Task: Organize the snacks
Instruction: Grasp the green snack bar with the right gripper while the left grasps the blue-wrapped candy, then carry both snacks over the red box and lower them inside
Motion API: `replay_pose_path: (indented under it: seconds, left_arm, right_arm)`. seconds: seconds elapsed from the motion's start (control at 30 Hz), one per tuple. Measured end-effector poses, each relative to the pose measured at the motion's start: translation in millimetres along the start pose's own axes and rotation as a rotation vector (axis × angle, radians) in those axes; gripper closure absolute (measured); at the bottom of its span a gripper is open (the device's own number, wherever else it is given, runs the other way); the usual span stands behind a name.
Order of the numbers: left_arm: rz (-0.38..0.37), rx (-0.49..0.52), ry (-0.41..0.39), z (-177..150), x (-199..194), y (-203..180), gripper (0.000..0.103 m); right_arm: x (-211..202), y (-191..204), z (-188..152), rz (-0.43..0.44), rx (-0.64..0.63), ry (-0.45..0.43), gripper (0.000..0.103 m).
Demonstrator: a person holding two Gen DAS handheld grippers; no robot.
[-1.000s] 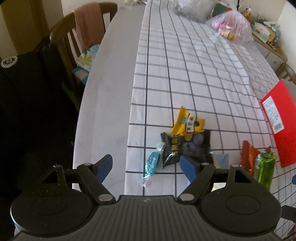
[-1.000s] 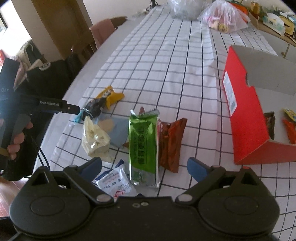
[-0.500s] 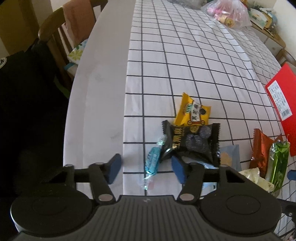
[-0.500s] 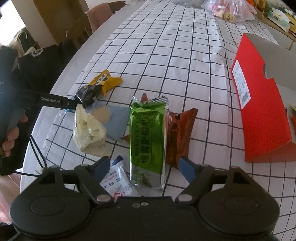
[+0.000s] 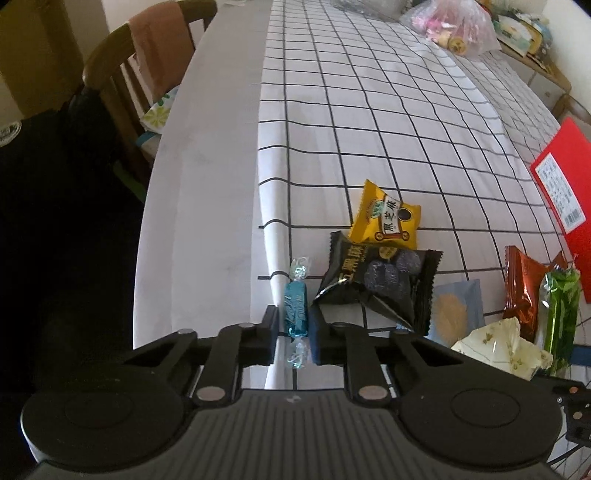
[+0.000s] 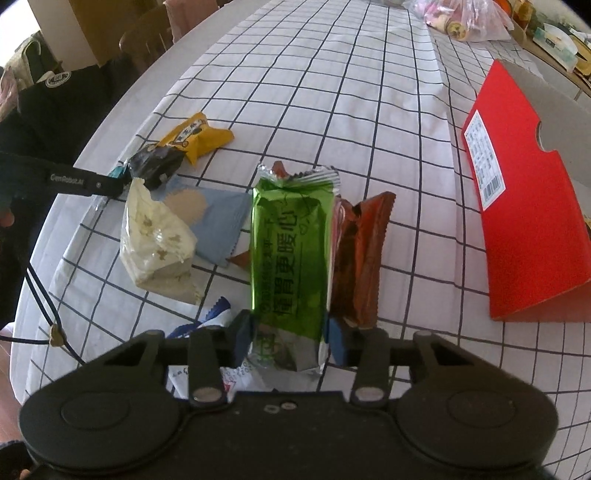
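Note:
My left gripper (image 5: 293,326) is shut on a small blue twist-wrapped candy (image 5: 295,308) at the near left edge of the checked cloth. A black snack pack (image 5: 376,282) and a yellow pack (image 5: 386,218) lie just beyond it. My right gripper (image 6: 290,334) is shut on the near end of a long green packet (image 6: 291,254), which rests on the table. A brown-red packet (image 6: 360,254) lies against the green one's right side. A cream packet (image 6: 157,240) and a pale blue packet (image 6: 218,221) lie to its left. The left gripper's finger (image 6: 86,181) shows at far left in the right wrist view.
An open red box (image 6: 528,221) lies at the right, its flap raised. A white-and-blue sachet (image 6: 207,321) sits under my right gripper. A clear bag of sweets (image 5: 454,26) stands at the table's far end. A wooden chair (image 5: 140,74) is at the left edge.
Both grippers went from wide open to shut: the left closed on the blue candy, the right sank a little and closed on the green packet's near end.

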State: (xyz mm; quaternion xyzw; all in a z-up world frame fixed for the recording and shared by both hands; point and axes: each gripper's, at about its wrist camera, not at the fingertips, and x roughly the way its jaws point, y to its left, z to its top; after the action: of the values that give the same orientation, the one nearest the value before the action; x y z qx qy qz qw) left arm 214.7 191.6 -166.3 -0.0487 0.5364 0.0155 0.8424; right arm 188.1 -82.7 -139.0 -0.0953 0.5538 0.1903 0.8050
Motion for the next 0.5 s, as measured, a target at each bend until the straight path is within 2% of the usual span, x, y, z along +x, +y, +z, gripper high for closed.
replay_pose_path:
  seconds: [0.13,0.5]
  left_arm:
    - [-0.004,-0.024,-0.009,-2.4,-3.1,3.1,0.090]
    - [-0.030,-0.095,-0.034,-11.3,-26.8,15.7,0.092]
  right_arm:
    - [-4.6,-2.5,-1.2,0.005,0.005,-0.006,0.063]
    - [-36.5,-18.6,-7.8,0.088,0.070,-0.059,0.064]
